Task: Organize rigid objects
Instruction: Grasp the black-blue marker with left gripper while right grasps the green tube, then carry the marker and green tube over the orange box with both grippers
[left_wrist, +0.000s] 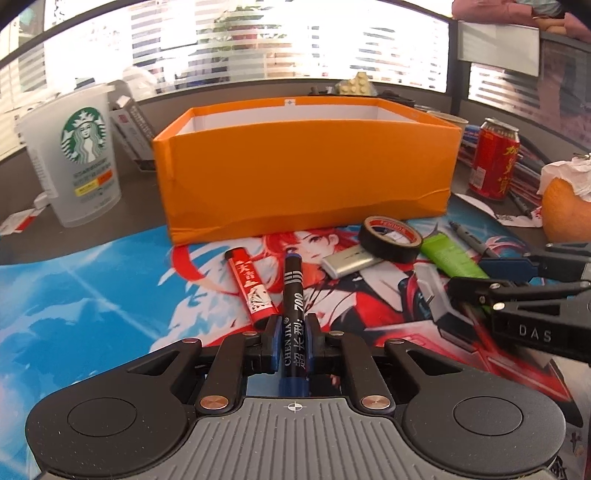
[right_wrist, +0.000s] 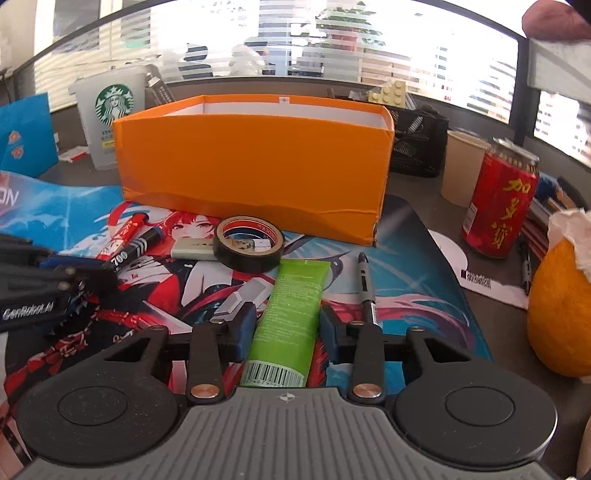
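Grippers both loaded: left gripper (left_wrist: 293, 341) is pinching the black marker (left_wrist: 293, 295), right gripper (right_wrist: 284, 326) is clamped on the green tube (right_wrist: 291, 314). Both items lie lengthwise along the fingers, pointing at the orange box (left_wrist: 303, 173), which sits straight ahead, open top, apparently the drop target. Neither hand looks clearly nearer. Loose on the mat (left_wrist: 92, 280): one red marker (left_wrist: 251, 288), one tape roll (left_wrist: 391, 238), one silver block (left_wrist: 351, 262), one thin pen (right_wrist: 367, 288). One box.
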